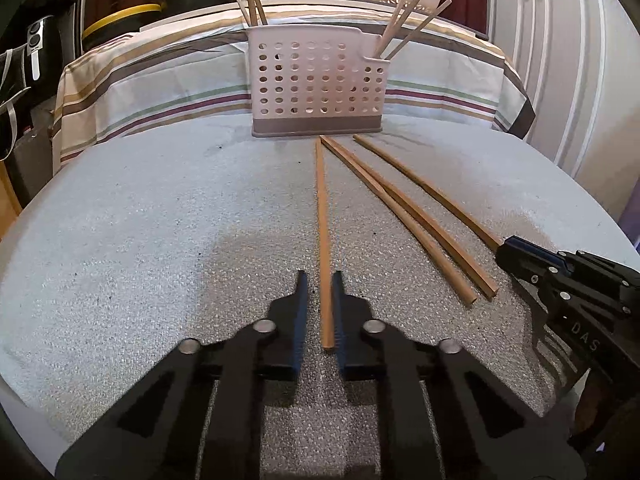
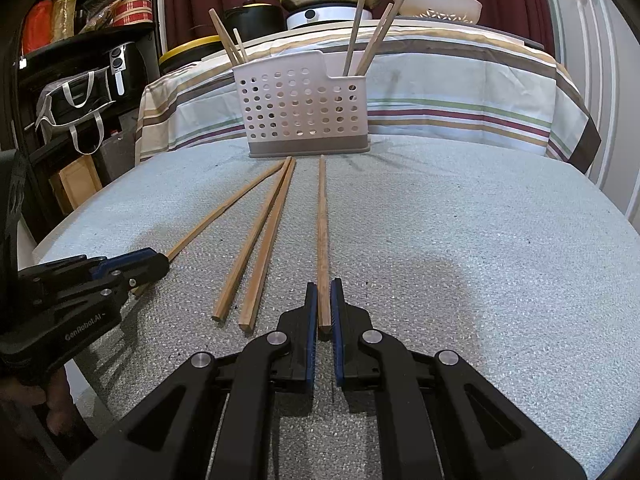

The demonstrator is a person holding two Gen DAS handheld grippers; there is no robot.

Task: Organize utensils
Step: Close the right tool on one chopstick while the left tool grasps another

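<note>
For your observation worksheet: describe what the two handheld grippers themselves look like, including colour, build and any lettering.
Both the left gripper and the right gripper are matte black linkages with round silver pivot pins and blue ribbed finger pads. White lettering marks their sides; the left reads roughly "GenRobot.AI".

White lettering reading "GenRobot.AI" runs along the black body of the left gripper (image 2: 154, 266), seen from the right wrist camera. From the left wrist camera, the right gripper (image 1: 505, 249) shows only the partial letters "DAS" on its body.
</note>
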